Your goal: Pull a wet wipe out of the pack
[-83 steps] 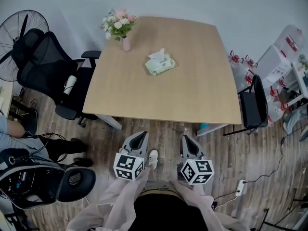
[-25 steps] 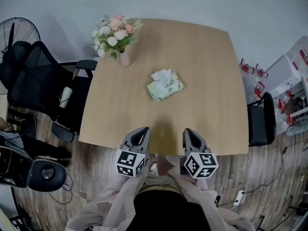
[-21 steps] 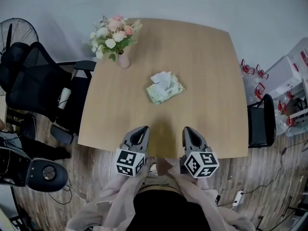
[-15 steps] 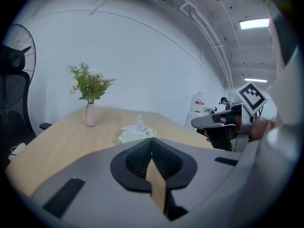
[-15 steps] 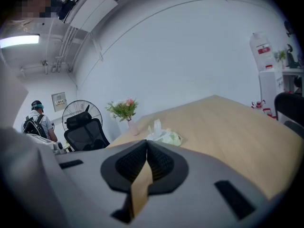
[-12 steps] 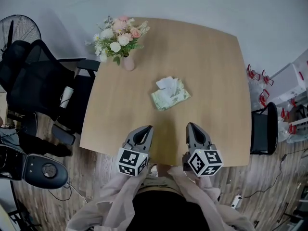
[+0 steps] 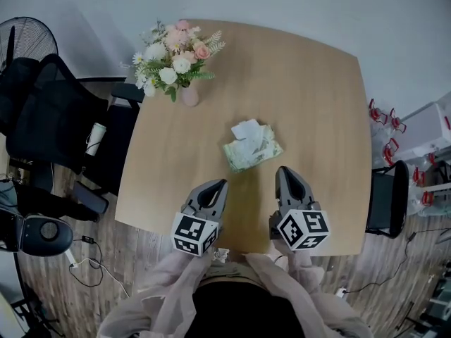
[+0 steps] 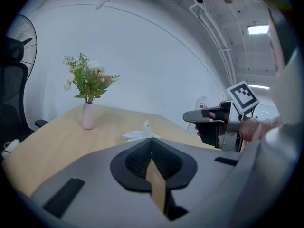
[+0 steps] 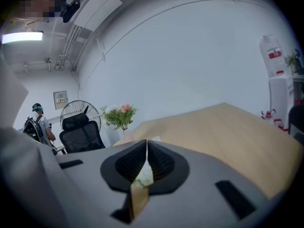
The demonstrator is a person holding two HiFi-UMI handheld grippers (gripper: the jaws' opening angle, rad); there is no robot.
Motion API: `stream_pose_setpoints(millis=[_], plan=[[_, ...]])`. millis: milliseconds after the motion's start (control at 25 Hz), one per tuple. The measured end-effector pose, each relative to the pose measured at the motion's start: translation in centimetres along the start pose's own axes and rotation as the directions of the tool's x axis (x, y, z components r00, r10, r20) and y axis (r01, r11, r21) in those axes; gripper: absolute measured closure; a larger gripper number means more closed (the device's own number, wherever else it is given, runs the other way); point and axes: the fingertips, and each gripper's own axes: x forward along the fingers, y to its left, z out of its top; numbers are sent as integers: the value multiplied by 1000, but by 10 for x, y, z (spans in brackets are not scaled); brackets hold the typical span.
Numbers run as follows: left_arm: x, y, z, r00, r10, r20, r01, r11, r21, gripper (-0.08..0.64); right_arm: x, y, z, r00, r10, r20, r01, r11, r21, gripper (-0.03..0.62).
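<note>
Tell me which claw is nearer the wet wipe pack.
Right. The right claw is just short of the pack, toward its right end; the left claw is farther back, off its left end.

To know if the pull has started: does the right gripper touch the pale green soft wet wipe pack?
Apart. In the head view, bare wooden tabletop shows between the right gripper and the pale green wet wipe pack.

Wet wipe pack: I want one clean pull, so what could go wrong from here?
1. The pack lies loose on the table, neither gripper on it; pulling the raised wipe may lift the whole pack.
2. The left gripper and right gripper are both shut; unopened, they would likely shove the wipe flat.
</note>
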Motion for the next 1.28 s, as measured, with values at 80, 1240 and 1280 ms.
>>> stream_pose_setpoints(millis=[80,1240,1280], plan=[[9,5,4,1000,5,5,-5,1000,-8,548,12,-5,4,1000,10,-2,-10,1000,1,577],[63,53,-9,989,118,-93,-121,992,-37,548,141,-32,-37,968,157,-195,-145,987,74,385],[64,54,-10,988,119,-95,-123,992,-39,548,144,-32,-39,966,161,-202,-149,986,71,383]])
